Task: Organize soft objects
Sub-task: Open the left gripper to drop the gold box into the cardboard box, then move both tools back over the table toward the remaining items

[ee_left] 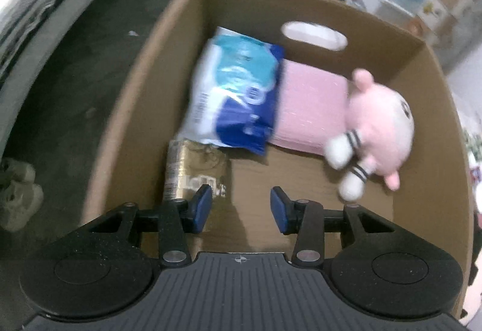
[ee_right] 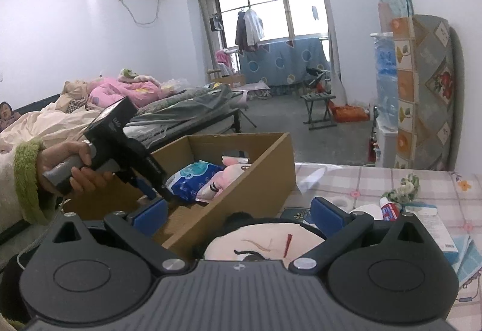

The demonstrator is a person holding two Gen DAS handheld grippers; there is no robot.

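An open brown cardboard box (ee_left: pixel 144 108) with an oval handle cut-out in its far wall is seen from above by the left wrist camera. Four things are held in it. A blue and white plastic pack of tissues (ee_left: pixel 238 96) lies against the box's left wall, tilted, with its right edge overlapping a flat pink folded cloth (ee_left: pixel 313 108) that is spread against the box's far wall. A pink and white plush toy with striped cuffs (ee_left: pixel 373 129) lies at the box's right wall, partly on the pink cloth. A gold-coloured printed packet (ee_left: pixel 195 171) lies just in front of the tissue pack, near the box's left wall; its lettering is too blurred to be read. The rest of the box floor is bare cardboard.

The left gripper (ee_left: pixel 241 204) is pointed steeply down into the box, its blue-padded jaws parted with nothing between them.

The right gripper (ee_right: pixel 238 213) is held just outside the box's near wall, over a checked tablecloth (ee_right: pixel 361 180). A soft doll head with black hair and a painted face (ee_right: pixel 265 240) sits between its widely spread jaws; whether the pads press on it cannot be told.
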